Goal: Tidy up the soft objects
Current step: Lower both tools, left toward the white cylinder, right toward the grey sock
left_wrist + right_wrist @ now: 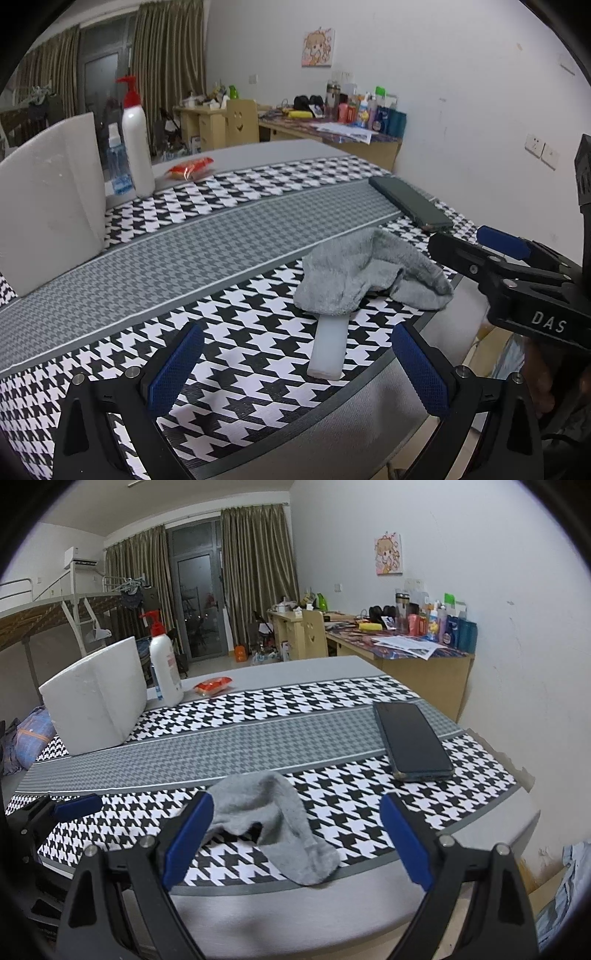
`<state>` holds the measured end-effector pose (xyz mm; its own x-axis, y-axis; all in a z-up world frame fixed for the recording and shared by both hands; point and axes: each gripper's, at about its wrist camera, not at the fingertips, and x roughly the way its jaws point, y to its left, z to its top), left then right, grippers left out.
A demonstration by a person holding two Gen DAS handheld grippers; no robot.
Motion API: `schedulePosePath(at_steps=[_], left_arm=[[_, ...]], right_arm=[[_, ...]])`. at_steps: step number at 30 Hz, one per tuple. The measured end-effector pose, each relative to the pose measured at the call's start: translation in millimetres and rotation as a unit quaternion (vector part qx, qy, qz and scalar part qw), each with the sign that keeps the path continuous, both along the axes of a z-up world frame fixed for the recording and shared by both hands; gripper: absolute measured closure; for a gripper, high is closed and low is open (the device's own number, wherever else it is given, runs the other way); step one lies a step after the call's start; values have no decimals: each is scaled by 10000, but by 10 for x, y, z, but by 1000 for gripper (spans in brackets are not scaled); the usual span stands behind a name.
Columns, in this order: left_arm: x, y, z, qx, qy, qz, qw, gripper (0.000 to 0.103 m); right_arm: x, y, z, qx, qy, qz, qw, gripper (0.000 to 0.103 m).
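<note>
A grey sock [369, 275] lies crumpled near the front edge of the houndstooth table, draped over one end of a white bar [328, 349]. It also shows in the right wrist view [273, 819]. My left gripper [297, 367] is open and empty, just short of the white bar. My right gripper [295, 840] is open and empty, its jaws on either side of the sock's near end. The right gripper also shows in the left wrist view [476, 247], right of the sock.
A black phone [410, 738] lies on the right of the table. A white foam block [96, 698], a white pump bottle [164, 664] and a red packet [213, 685] stand at the far left. A cluttered desk [417, 650] is against the wall.
</note>
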<state>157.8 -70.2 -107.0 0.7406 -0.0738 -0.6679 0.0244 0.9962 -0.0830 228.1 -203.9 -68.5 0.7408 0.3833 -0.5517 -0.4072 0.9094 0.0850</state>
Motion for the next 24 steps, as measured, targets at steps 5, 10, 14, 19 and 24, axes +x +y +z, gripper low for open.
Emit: schedulePosePath(at_steps=[5, 10, 14, 19, 24], left_arm=[[52, -40, -50, 28, 98, -55, 9999, 1], [134, -83, -110, 93, 260, -117, 9996, 12], [205, -88, -176, 100, 461, -111, 9988, 25], [216, -158, -209, 217, 516, -184, 9983, 38], [239, -230, -213, 356, 488, -202, 9980, 50]], right_arm=[[25, -20, -33, -23, 59, -19, 10000, 9], [57, -33, -58, -22, 103, -39, 9999, 9], [86, -48, -95, -25, 170, -68, 9998, 9], [112, -65, -120, -6, 229, -73, 9997, 9], [142, -60, -154, -14, 302, -67, 9995, 9]])
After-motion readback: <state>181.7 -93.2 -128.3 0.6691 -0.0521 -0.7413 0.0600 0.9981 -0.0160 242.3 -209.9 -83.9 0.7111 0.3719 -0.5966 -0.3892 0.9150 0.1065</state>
